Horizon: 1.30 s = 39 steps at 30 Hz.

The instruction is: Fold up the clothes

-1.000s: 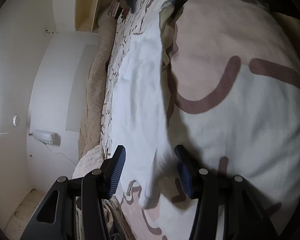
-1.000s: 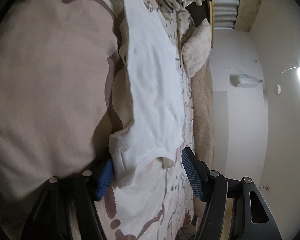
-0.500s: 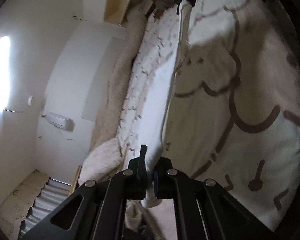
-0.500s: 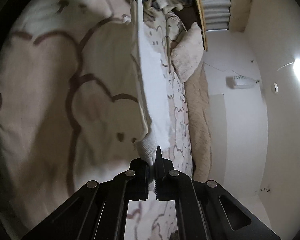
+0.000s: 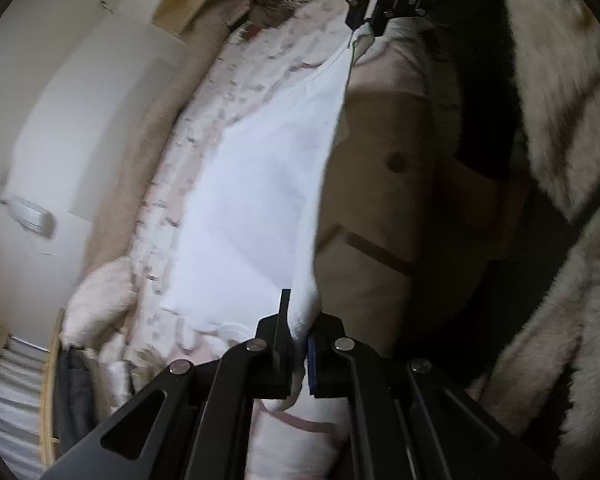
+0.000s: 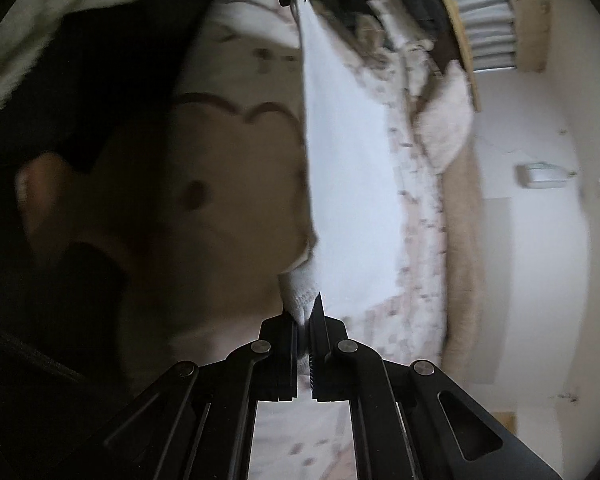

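Patterned bedding [image 5: 204, 136] is lying beneath a white garment [image 5: 260, 184], which is being held stretched above it between the left gripper [image 5: 298, 344] and right gripper [image 6: 304, 320], each clamped on an end. An end may slip out, since little cloth is being pinched.

The garment [image 5: 260, 184] is plain white. At its 3 o'clock, the duvet [image 5: 384, 208] is beige with brown line drawings and a brown dot. At its 9 o'clock, the sheet [image 5: 188, 148] is pale pink with small brownish marks. The grippers [image 5: 298, 340] are black; the left one shows a blue pad [image 5: 311, 364]. The wall [image 6: 540, 280] is white.
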Each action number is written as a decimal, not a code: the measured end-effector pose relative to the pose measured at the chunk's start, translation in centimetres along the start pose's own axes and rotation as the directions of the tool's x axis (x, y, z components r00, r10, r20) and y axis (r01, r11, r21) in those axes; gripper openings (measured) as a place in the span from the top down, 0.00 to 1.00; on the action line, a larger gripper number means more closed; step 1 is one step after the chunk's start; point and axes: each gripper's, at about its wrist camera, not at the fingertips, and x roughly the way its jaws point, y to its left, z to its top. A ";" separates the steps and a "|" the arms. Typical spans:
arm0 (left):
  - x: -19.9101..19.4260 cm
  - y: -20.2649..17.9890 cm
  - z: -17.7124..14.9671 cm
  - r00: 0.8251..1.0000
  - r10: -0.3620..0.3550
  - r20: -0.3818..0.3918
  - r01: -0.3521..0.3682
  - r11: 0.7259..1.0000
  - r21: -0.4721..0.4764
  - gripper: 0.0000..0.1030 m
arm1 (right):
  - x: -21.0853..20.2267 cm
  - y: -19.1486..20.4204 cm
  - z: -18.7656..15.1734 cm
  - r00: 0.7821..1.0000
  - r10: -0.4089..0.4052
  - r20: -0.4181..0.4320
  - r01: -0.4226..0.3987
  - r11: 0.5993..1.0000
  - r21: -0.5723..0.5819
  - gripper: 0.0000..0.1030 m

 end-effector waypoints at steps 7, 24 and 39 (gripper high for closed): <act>4.5 9.9 1.4 0.999 0.035 -0.022 -0.037 0.992 -0.124 0.93 | 2.4 -6.1 -0.5 0.996 -0.088 -0.022 0.090 0.987 0.136 0.96; 24.2 29.6 2.7 0.978 -0.128 -0.163 0.050 0.909 -0.413 0.91 | 23.2 -28.3 0.6 0.995 -0.002 -0.102 0.051 0.875 0.482 0.96; 33.4 34.5 -3.5 0.947 -0.286 -0.143 0.101 0.691 -0.716 0.44 | 36.1 -30.8 -1.0 0.970 0.174 -0.168 0.007 0.673 0.739 0.15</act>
